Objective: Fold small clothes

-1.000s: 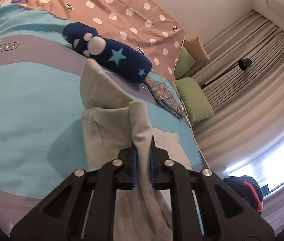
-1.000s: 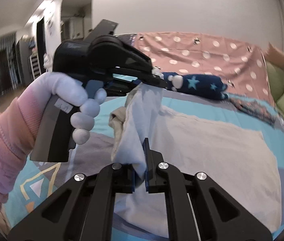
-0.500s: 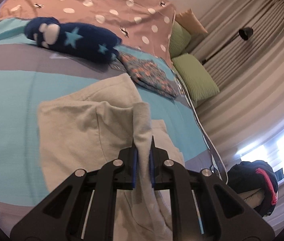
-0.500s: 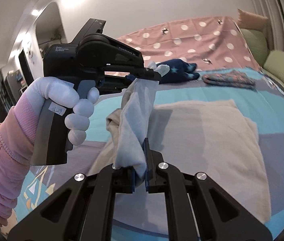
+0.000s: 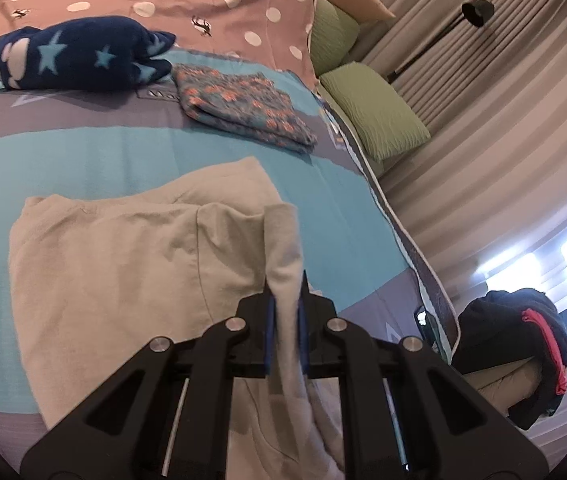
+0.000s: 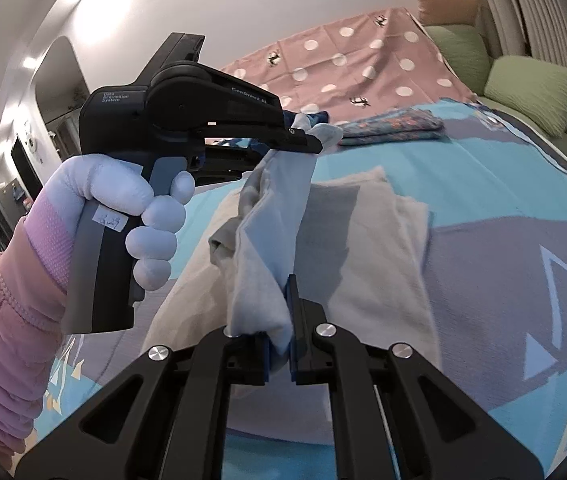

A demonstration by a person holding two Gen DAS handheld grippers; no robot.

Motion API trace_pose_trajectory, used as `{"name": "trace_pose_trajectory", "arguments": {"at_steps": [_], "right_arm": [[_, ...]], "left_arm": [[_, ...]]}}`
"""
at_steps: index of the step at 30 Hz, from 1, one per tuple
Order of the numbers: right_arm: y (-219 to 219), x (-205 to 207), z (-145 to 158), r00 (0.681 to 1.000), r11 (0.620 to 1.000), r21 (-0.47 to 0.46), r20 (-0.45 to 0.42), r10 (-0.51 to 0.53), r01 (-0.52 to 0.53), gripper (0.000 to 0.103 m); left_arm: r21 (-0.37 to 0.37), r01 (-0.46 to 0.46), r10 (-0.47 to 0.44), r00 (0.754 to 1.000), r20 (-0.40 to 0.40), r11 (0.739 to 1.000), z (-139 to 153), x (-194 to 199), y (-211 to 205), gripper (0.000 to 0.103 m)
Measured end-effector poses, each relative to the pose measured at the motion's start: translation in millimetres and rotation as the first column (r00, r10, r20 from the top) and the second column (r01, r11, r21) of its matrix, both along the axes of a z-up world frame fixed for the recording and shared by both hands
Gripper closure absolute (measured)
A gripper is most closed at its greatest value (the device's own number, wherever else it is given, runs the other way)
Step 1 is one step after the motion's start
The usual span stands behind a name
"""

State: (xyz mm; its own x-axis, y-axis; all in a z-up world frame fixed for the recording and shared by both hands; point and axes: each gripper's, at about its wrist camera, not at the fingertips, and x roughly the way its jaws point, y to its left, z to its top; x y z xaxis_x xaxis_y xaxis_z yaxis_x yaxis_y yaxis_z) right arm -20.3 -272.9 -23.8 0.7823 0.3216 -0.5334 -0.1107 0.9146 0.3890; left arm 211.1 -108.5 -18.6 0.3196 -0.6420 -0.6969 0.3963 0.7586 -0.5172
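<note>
Both grippers are clenched on the same pale grey garment, each pinching a raised edge of it. The left gripper holds a fold of cloth that stands up between its blue pads, while the rest of the garment spreads flat on the bed ahead of it and to its left. The right gripper grips a bunched corner, and the cloth runs up from there to the left gripper, held by a gloved hand just beyond. So the lifted edge spans between the two grippers, and the flat part lies past it on the turquoise cover. The fold likely turns on carrying that edge across the flat part, both hands about equally near. A folded patterned piece and a navy star blanket lie well apart, further up the bed
</note>
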Motion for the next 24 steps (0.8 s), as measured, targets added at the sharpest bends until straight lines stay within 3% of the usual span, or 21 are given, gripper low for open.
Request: {"name": "trace_pose_trajectory", "arguments": {"at_steps": [7, 14, 19, 22, 24], "right_arm": [[-14.1, -4.6, -11.1, 0.999, 0.998, 0.065, -0.04, 0.004, -0.002, 0.097], [-29.1, -2.2, -9.8, 0.999, 0.995, 0.101, -0.051, -0.009, 0.014, 0.097], [-37.4, -6.7, -20.5, 0.994, 0.991, 0.135, -0.105, -0.006, 0.02, 0.097], [-42.3, -8.0, -29.7, 0.99, 0.988, 0.153, -0.139, -0.007, 0.028, 0.097], [-45.4, -6.5, -34.3, 0.987, 0.986, 0.166, -0.16, -0.002, 0.029, 0.097]], "left_arm": [[0.084, 0.019, -0.019, 1.0, -0.005, 0.996, -12.2, -2.6, -30.4, 0.094], [0.105, 0.029, -0.029, 1.0, -0.003, 0.994, -14.9, -3.5, -47.6, 0.094], [0.18, 0.068, -0.068, 0.998, -0.002, 0.981, -29.7, -11.6, -69.4, 0.093], [0.194, 0.078, -0.078, 0.997, -0.008, 0.978, -39.3, -13.4, -75.9, 0.091], [0.195, 0.084, -0.084, 0.996, -0.012, 0.977, -42.1, -13.5, -78.9, 0.081]]}}
